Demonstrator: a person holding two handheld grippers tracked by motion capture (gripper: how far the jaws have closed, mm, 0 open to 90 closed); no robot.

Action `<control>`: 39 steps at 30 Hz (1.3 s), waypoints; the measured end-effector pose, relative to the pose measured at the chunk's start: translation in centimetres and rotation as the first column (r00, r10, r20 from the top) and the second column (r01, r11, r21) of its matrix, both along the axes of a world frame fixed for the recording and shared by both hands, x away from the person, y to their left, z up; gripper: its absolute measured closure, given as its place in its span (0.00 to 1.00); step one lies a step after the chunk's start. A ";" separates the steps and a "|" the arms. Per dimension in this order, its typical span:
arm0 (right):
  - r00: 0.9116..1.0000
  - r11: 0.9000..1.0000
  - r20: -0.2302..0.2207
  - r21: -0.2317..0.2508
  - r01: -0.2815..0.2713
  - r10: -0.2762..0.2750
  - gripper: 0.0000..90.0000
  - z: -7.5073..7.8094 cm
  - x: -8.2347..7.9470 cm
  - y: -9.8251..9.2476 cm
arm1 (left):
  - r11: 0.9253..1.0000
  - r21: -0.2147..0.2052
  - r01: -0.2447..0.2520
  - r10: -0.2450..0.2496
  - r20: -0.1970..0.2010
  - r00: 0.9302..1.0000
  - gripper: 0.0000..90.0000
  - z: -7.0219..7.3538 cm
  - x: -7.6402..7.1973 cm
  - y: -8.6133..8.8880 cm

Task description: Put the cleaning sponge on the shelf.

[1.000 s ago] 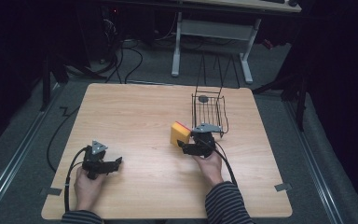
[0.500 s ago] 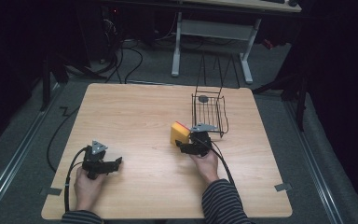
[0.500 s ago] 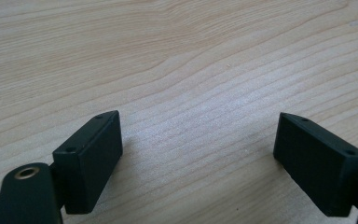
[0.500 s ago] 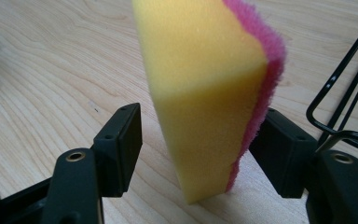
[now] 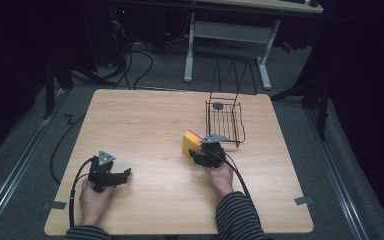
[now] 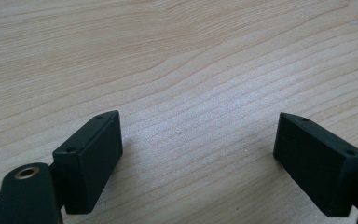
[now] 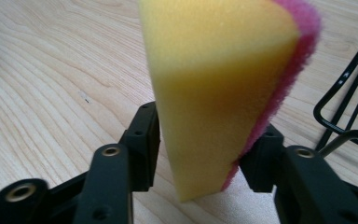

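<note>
Wooden table [image 5: 145,120] carries a wire basket [image 5: 223,122].

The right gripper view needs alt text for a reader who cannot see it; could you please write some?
A yellow sponge with a pink backing stands clamped between the two black jaws of the right gripper. Beneath it lies a light wooden table, and black wire from a basket shows at the right edge.

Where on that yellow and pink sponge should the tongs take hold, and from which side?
Across its two broad faces, yellow foam on one and pink scrub layer on the other, at the sponge's near end. Come from the person's side, as the right tongs do: those flat faces meet the pads squarely, and the wire basket stays clear.
</note>
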State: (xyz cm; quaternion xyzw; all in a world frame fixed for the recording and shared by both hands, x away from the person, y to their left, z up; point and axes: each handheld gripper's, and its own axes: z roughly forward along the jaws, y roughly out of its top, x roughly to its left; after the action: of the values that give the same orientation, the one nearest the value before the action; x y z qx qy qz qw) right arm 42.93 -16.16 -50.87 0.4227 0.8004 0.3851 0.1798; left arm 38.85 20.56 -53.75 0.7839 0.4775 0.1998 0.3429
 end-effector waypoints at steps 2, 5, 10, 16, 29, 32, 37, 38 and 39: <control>1.000 1.000 0.009 -0.011 -0.007 0.007 0.65 0.0 -0.1 0.0 | 1.000 0.000 0.000 0.000 0.000 1.000 0.18 0.0 0.0 0.0; 1.000 1.000 0.019 -0.018 -0.012 0.013 0.66 0.1 -0.2 0.0 | 1.000 0.000 0.000 0.000 0.000 1.000 0.18 0.0 0.0 0.0; 0.999 1.000 0.033 -0.003 -0.017 0.017 0.66 0.6 -0.4 -0.1 | 1.000 0.000 0.000 0.000 0.000 1.000 0.18 0.0 0.0 0.0; 0.999 1.000 0.044 -0.003 -0.027 0.027 0.66 1.5 -1.0 -0.5 | 1.000 0.000 0.000 0.000 0.000 1.000 0.18 0.0 0.0 0.0; 0.997 0.997 0.067 0.062 -0.045 0.041 0.66 4.3 -2.7 -2.0 | 1.000 0.000 0.000 0.000 0.000 1.000 0.18 0.0 0.0 0.0; 0.996 0.997 0.074 0.062 -0.051 0.046 0.66 4.9 -3.1 -2.3 | 1.000 0.000 0.000 0.000 0.000 1.000 0.18 0.0 0.0 0.0; 0.996 0.995 0.080 0.079 -0.054 0.048 0.66 5.6 -3.6 -2.8 | 1.000 0.000 0.000 0.000 0.000 1.000 0.18 0.0 0.0 0.0; 0.995 0.995 0.082 0.079 -0.056 0.049 0.66 5.9 -3.9 -3.0 | 1.000 0.000 0.000 0.000 0.000 1.000 0.18 0.0 0.0 0.0; 0.995 0.995 0.082 0.079 -0.056 0.049 0.66 5.9 -3.9 -3.0 | 1.000 0.000 0.000 0.000 0.000 1.000 0.18 0.0 0.0 0.0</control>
State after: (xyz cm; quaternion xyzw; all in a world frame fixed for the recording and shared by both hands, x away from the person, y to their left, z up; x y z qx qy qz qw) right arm 39.06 -19.17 -44.98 0.3926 0.7871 0.4385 0.1844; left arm 38.86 20.55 -53.75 0.7838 0.4776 0.1999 0.3431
